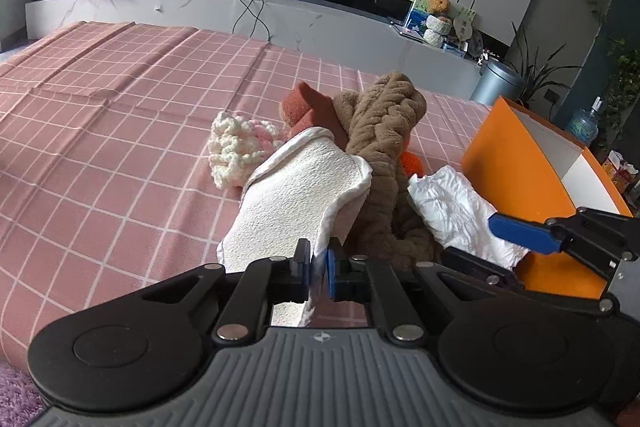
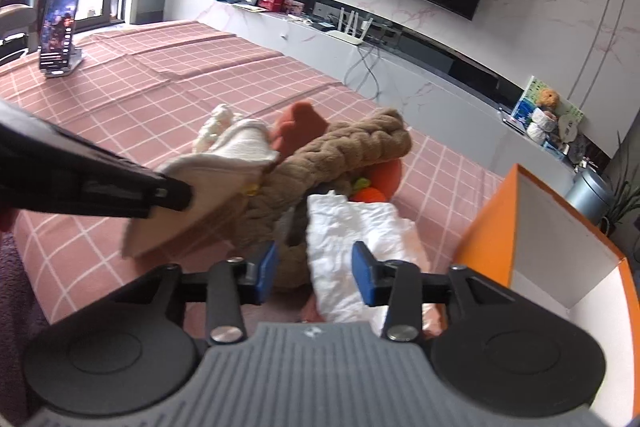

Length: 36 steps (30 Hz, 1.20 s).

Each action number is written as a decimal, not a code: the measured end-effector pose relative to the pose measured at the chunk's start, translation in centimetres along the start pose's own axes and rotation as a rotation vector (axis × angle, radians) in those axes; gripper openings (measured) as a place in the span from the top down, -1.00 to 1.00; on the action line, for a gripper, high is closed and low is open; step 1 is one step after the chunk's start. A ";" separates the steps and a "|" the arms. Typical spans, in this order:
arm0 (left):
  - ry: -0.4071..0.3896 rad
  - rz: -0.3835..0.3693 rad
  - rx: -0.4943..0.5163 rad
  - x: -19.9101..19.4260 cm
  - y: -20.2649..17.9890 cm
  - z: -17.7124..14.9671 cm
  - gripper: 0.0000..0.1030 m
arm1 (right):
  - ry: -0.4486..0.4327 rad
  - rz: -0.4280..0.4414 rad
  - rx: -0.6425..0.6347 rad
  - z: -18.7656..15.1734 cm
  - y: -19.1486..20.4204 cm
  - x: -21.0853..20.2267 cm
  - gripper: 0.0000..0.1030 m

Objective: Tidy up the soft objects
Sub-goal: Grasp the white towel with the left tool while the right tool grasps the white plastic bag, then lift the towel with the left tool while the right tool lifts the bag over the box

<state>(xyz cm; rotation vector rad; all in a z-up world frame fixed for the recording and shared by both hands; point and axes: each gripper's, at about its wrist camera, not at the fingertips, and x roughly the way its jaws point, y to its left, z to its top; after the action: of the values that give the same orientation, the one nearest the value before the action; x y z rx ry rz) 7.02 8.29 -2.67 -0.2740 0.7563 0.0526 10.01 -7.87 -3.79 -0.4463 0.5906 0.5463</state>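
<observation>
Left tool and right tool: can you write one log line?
left tool: shut on cream terry cloth | right tool: open, astride crumpled white cloth | orange cardboard box: beside pile

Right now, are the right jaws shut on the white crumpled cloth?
No. The right gripper is open, its jaws apart on either side of the white crumpled cloth.

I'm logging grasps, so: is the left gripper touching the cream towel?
Touching. In the left wrist view the left gripper has both pads closed on the edge of the cream towel, with no gap on either side.
</observation>
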 end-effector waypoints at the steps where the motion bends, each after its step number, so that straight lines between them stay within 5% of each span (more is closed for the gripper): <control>1: 0.005 -0.002 -0.005 0.0 0.2 0.1 0.72 | 0.011 -0.013 0.003 0.2 -0.3 0.3 0.06; 6: 0.005 0.004 0.057 0.7 -0.5 -0.1 -0.16 | 0.078 -0.035 0.016 1.3 -1.6 2.1 -0.16; 13: 0.024 0.067 0.220 3.1 -2.5 -0.7 -0.26 | 0.184 -0.027 0.078 1.9 -3.0 4.8 -0.28; 16: 0.024 0.065 0.232 3.6 -2.4 -0.8 -0.03 | 0.202 -0.011 0.106 1.9 -3.2 5.1 -0.22; 18: 0.020 0.041 0.227 3.3 -2.2 -0.8 0.54 | 0.196 -0.003 0.111 1.9 -3.1 5.0 0.00; 19: 0.019 0.030 0.221 3.2 -2.1 -0.7 0.61 | 0.192 -0.001 0.108 1.9 -3.1 4.9 0.12; 22: -0.001 0.012 0.200 2.5 -2.0 -0.7 0.83 | 0.178 0.024 0.133 1.9 -3.3 4.3 0.91; 36: -0.137 -0.010 0.132 -2.9 -1.8 1.6 0.89 | -0.007 -0.033 0.184 2.9 -4.1 -2.1 0.95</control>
<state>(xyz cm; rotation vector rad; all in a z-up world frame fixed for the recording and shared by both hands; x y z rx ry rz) 6.22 7.13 0.87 -0.1469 0.6192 0.0113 12.17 -10.24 0.60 -0.2796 0.6194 0.4569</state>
